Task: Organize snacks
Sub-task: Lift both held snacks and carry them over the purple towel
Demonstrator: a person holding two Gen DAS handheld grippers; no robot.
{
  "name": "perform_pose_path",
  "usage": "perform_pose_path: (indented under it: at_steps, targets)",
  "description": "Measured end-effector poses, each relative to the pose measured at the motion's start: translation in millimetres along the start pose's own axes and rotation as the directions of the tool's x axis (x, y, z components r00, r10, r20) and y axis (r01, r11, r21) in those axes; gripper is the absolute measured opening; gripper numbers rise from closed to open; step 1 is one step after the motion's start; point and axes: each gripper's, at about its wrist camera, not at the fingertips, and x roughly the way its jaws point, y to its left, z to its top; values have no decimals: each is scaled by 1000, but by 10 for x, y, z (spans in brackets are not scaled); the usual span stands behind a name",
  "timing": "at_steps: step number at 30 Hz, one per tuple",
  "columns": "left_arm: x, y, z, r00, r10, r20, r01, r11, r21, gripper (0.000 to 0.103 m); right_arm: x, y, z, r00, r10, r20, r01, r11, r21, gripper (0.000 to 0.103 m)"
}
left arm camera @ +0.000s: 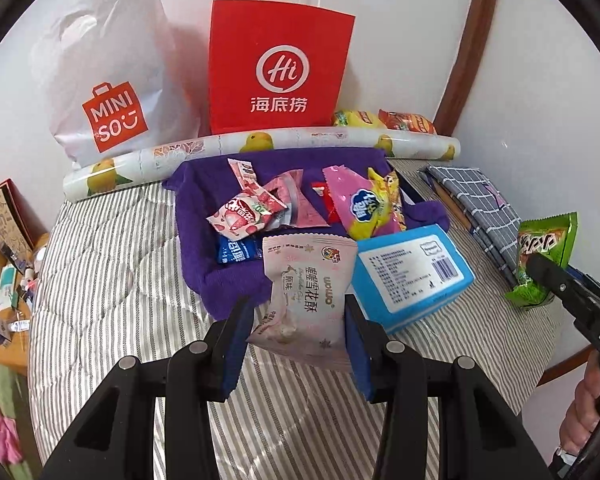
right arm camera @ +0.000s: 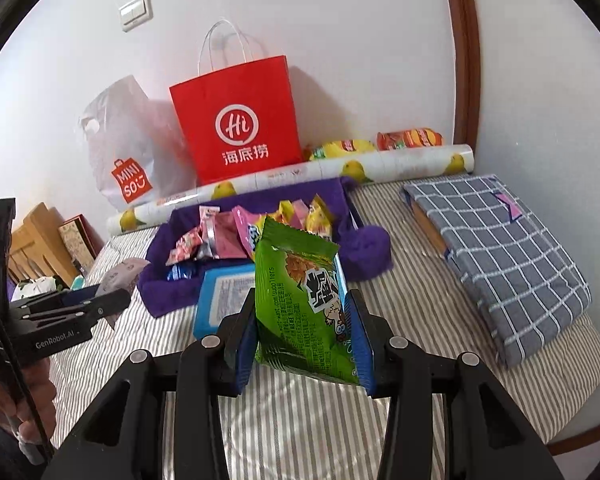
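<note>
Left wrist | left gripper (left arm camera: 296, 322) grips pink packet (left arm camera: 304, 292), long axis upright, apparently; right gripper (right arm camera: 306, 332) grips green packet (right arm camera: 302, 304)

Red paper bag (left arm camera: 278, 68) and white plastic bag (left arm camera: 108, 80) against the wall (right arm camera: 340, 40), roll of lemon paper (left arm camera: 260, 146) lying in front of them, striped bed cover (left arm camera: 112, 280), checked blue cloth (right arm camera: 500, 256) folded at the right, light switch (right arm camera: 137, 12)

My left gripper (left arm camera: 296, 316) and right gripper (right arm camera: 306, 332) both point toward twelve o'clock, tilted downward, each clamped on a packet.
</note>
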Motion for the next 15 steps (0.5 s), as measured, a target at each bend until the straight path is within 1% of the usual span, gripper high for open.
perform_pose_path:
  at_steps: [3,10,15]
  targets:
    - [47,46,50,1000,7,-6,-7,1000,-6,42,55,38,72,1000,6,3,-6,1000,2,41]
    - [82,203,211,1000,28,-14,-29,998,-58,42,224,143,336,999,32,4,-32,999,-32,41]
    - [62,294,323,998,61,-9,-61,995,-84,42,321,210,553,997,74,23,-73,996,-47,41]
